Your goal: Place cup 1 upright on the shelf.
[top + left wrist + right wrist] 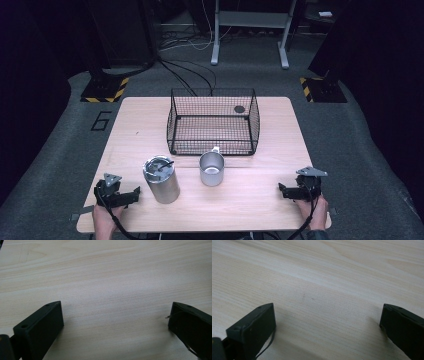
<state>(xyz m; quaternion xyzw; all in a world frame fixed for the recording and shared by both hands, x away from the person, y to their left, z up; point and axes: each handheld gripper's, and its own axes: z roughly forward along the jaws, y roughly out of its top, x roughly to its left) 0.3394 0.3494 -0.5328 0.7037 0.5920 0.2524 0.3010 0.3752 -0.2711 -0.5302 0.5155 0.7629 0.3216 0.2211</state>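
Note:
A steel tumbler (161, 179) with a lid stands on the wooden table (260, 200), front left of centre. To its right stands a metal mug (211, 168) with its handle toward the far side. Behind both is a black wire basket (213, 121). My left gripper (131, 196) rests near the front left corner, just left of the tumbler, jaws wide apart (115, 315) over bare wood. At the front right my right gripper (284, 190) sits low, also open (327, 315), with nothing between its jaws.
A small dark disc (239, 109) shows at the basket's far right. Beyond the table lie a grey floor, cables, a white frame's legs (215, 52) and black stands on yellow-striped bases (106, 90).

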